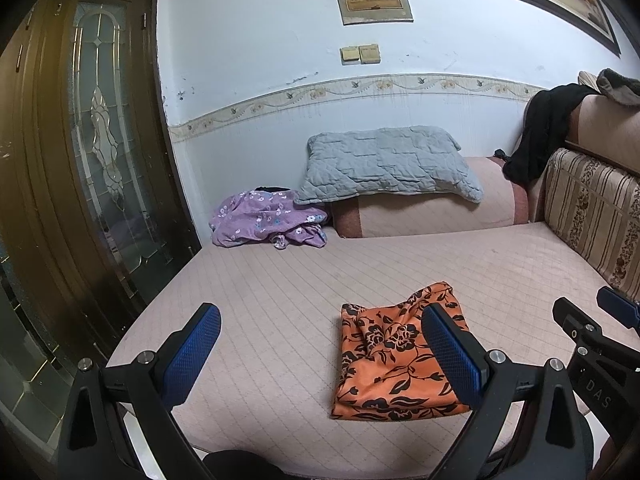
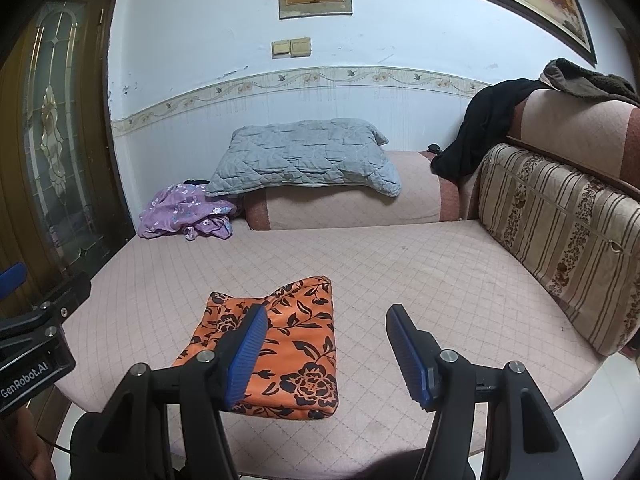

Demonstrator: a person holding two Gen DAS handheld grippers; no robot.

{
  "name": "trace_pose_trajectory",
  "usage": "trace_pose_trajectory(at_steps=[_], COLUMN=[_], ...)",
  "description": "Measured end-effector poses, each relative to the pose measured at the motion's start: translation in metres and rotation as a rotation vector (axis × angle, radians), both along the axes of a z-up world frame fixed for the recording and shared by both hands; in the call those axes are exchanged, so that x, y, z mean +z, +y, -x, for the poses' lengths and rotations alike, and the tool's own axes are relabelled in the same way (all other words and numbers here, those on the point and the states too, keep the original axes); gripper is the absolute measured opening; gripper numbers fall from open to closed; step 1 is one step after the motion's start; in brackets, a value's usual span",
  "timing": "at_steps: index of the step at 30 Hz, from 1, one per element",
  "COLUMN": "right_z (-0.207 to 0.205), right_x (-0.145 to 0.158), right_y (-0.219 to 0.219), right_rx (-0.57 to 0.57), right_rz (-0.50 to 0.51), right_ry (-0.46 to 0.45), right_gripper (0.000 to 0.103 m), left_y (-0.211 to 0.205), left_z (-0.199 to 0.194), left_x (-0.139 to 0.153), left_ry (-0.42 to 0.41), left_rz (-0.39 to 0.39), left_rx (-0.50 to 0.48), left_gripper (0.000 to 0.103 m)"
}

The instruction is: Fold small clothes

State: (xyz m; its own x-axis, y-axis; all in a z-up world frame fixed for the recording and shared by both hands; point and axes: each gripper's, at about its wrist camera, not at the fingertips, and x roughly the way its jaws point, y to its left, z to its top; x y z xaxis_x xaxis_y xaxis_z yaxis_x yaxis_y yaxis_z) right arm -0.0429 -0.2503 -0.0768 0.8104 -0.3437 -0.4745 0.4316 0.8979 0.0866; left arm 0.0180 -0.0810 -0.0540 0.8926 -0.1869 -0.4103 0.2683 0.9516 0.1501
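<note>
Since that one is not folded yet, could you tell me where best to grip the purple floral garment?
Probably the loose bunched edge of the purple floral garment toward the open mattress, coming from the front: its back lies against the grey pillow and wall.

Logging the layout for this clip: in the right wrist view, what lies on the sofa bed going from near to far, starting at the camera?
Orange floral cloth, folded, nearest, on the pink quilted seat → purple floral garment, crumpled at the far left corner → grey quilted pillow, resting on the bolster against the wall.
</note>
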Motion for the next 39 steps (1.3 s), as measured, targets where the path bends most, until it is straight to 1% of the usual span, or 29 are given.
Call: trace_pose_trajectory(at_steps=[19,32,39], right_z=[-0.003,-0.009,-0.012], right_x=[0.0,-0.001,0.004], right_y=[0.009,0.02,0.024], right_rx=[0.004,0.004,-0.007], right_rz=[0.018,0.039,0.046], right_ry=[0.01,0.03,0.022], right_gripper=[0.066,0.066,0.066], left_y=[0.009,0.02,0.027], left_z=[-0.001,-0.01,-0.017], left_x=[-0.002,-0.007,-0.009], left_ry=[0.003,0.023,0.03], left_rz=[0.024,0.053,0.069], left_rx=[0.01,0.018,0.021], left_gripper=[0.1,0.1,0.1])
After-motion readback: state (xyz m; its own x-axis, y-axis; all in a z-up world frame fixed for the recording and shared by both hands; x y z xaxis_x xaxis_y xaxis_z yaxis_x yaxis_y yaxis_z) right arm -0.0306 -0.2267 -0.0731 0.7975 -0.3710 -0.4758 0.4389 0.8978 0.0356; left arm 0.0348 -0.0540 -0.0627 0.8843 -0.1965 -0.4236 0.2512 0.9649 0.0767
